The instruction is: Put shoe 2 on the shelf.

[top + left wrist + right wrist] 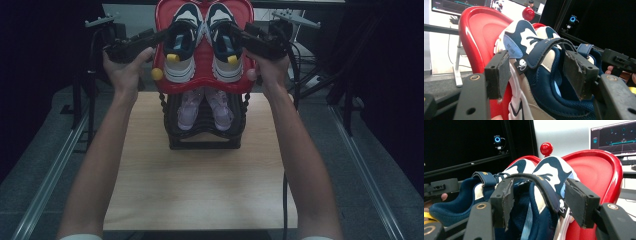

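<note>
Navy-and-white strapped sneakers (205, 40) lie side by side between both tongs, heels toward the person, each shoe's collar straddled by wide-open left tongs (541, 75) and right tongs (544, 200).

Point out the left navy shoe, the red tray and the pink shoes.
left navy shoe (181, 50): high view, heel side.
red tray (206, 60): high view, centre ridge.
pink shoes (187, 110): high view, left shoe's upper.

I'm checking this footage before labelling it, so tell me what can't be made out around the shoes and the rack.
- Pink shoes on the black rack, high view: their toes are hidden under the red tray.
- Left gripper, left gripper view: the jaws straddle the left navy shoe, but actual pad contact is unclear.
- Right gripper, right gripper view: same doubt on the right navy shoe.
- Monitor: blurred and cut by the edge.
</note>
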Demonstrator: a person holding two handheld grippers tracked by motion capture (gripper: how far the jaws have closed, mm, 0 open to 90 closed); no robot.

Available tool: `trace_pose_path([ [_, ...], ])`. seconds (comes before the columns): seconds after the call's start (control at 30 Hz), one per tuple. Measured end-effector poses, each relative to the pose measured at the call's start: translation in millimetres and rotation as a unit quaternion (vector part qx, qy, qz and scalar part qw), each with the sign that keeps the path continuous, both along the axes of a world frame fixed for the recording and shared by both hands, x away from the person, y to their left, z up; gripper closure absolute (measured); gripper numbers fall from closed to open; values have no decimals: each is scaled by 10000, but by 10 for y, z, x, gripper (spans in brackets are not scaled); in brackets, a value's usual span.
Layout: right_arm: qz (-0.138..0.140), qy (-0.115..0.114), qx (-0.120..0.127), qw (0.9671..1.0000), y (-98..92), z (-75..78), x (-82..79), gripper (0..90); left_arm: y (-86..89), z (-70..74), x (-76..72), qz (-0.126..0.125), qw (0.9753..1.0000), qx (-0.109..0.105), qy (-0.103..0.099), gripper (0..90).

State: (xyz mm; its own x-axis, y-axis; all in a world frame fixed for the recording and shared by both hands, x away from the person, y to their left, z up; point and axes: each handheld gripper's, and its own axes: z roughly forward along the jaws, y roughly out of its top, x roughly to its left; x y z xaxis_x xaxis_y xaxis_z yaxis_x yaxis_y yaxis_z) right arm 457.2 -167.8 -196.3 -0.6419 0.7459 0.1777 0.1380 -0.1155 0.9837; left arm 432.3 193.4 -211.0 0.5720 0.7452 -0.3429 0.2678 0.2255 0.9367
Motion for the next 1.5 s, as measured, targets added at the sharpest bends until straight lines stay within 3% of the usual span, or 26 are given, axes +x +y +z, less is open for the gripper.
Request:
trace_pose_path([
  [0.17,66,-64,193,9998,-53,-40,-57,412,18,-23,-62,-22,10000,-69,10,392],
  [0.43,144,-183,268,9994,-148,-87,-157,411,73,-71,-165,-70,10000,-55,-17,393],
  [0.6,177,-212,363,9990,-237,-183,-209,412,140,-159,-228,-61,10000,7,-15,394],
  [0.93,107,-235,476,9985,-471,-350,-330,414,350,-292,-405,-124,9998,-140,-67,394],
  [1.3,-25,-237,460,9987,-733,-598,-467,416,535,-474,-593,-10,9999,-115,-88,400],
  [1.5,-76,-212,495,9985,-874,-741,-519,417,610,-633,-674,-70,9998,-157,25,397],
])
